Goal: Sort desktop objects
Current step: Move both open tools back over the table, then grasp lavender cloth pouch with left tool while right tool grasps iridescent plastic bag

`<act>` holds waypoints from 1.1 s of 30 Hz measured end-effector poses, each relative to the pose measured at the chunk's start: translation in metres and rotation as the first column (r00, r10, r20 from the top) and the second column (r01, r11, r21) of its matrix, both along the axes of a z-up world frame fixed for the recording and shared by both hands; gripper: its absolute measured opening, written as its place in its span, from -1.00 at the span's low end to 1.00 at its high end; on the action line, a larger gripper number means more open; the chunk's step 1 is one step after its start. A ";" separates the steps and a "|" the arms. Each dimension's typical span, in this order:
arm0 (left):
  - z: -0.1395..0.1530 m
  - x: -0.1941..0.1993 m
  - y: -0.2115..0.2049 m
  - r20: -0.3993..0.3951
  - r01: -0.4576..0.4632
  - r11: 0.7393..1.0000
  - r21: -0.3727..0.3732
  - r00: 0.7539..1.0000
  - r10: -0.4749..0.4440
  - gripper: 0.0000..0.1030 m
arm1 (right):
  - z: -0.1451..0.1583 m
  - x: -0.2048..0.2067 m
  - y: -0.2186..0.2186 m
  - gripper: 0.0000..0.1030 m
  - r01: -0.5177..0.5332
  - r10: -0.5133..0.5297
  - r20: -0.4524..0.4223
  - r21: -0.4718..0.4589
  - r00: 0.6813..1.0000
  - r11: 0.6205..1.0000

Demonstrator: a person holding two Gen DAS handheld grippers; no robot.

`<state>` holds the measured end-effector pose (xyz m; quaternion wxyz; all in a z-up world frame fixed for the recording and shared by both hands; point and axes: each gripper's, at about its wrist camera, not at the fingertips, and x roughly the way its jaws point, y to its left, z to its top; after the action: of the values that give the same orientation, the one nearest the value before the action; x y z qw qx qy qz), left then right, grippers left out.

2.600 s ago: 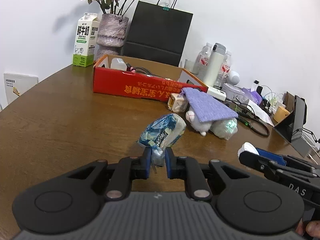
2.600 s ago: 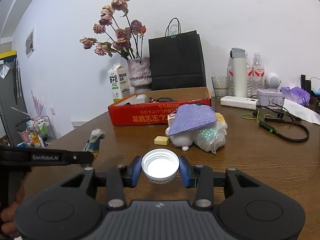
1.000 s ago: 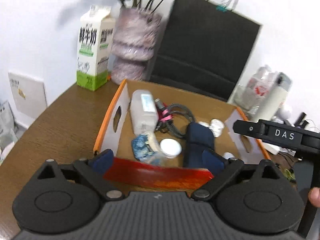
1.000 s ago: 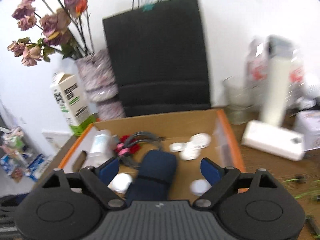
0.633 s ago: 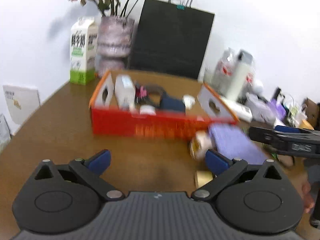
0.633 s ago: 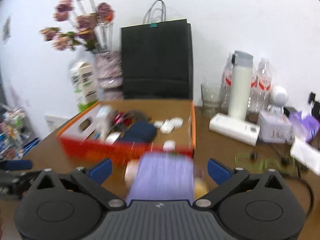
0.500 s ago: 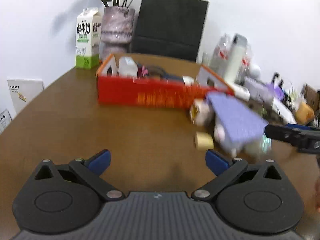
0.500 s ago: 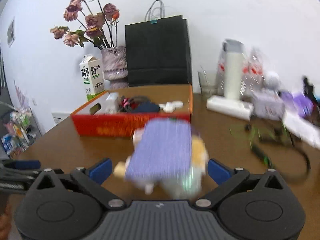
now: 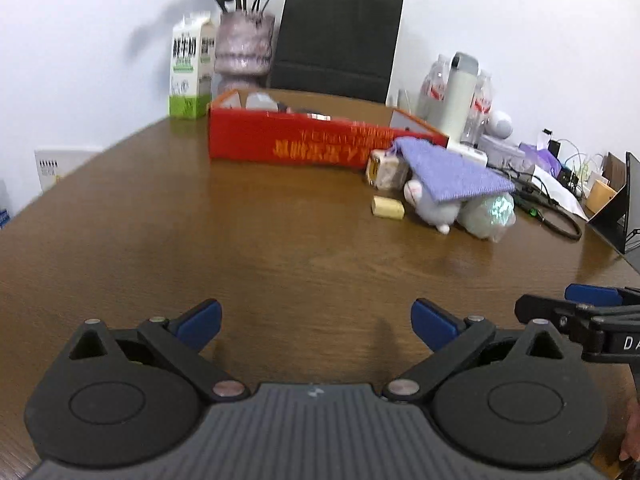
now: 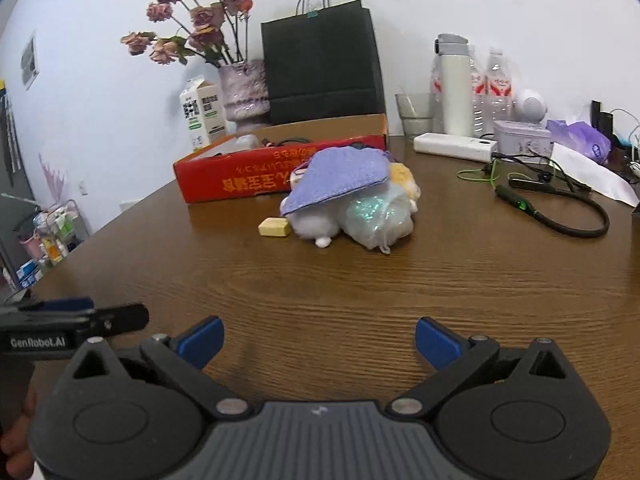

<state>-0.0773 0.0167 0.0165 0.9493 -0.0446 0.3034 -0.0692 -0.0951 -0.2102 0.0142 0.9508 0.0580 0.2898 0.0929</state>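
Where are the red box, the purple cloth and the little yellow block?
red box point(image 9: 320, 146), left wrist view, on its front wall.
purple cloth point(image 10: 340, 180), right wrist view, on its top face.
yellow block point(image 10: 274, 227), right wrist view, on its front side.

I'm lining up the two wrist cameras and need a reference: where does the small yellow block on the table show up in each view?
Left wrist: the small yellow block lies right of centre in the upper half, just left of the white plush toy.
Right wrist: the block sits left of centre, at mid-height, again left of the plush.
Shared landmark: the red cardboard box behind it.
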 end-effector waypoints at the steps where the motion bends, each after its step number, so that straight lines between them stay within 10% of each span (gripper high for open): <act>1: -0.001 -0.001 -0.001 0.003 0.003 1.000 -0.002 1.000 -0.003 1.00 | 0.000 0.000 0.000 0.99 0.001 -0.001 0.001 0.000 1.000 1.000; 16: 0.011 0.025 -0.018 -0.008 0.110 0.992 -0.064 0.994 -0.110 1.00 | 0.017 0.027 -0.016 0.71 0.008 -0.009 0.021 0.061 1.000 0.998; 23: 0.038 0.140 -0.056 -0.001 0.264 0.953 -0.150 0.964 -0.267 0.94 | 0.038 0.072 -0.035 0.50 0.053 -0.053 0.066 0.007 0.996 0.999; 26: 0.036 0.188 -0.068 -0.071 0.257 0.940 -0.223 0.958 -0.279 0.73 | 0.032 0.078 -0.039 0.50 0.039 -0.039 0.046 -0.001 0.998 0.999; 28: 0.032 0.209 -0.072 -0.100 0.255 0.934 -0.251 0.953 -0.287 0.09 | 0.025 0.082 -0.037 0.50 0.033 -0.033 0.027 -0.029 0.999 0.999; 33: 0.015 0.236 -0.068 -0.169 0.229 0.880 -0.416 0.931 -0.323 -0.52 | 0.011 0.106 -0.032 0.39 -0.003 0.004 0.017 -0.051 1.000 0.999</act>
<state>0.1591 -0.0509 0.0317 0.8591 -0.1964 0.3961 -0.2578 0.0105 -0.2425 0.0251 0.9542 0.0326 0.2841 0.0874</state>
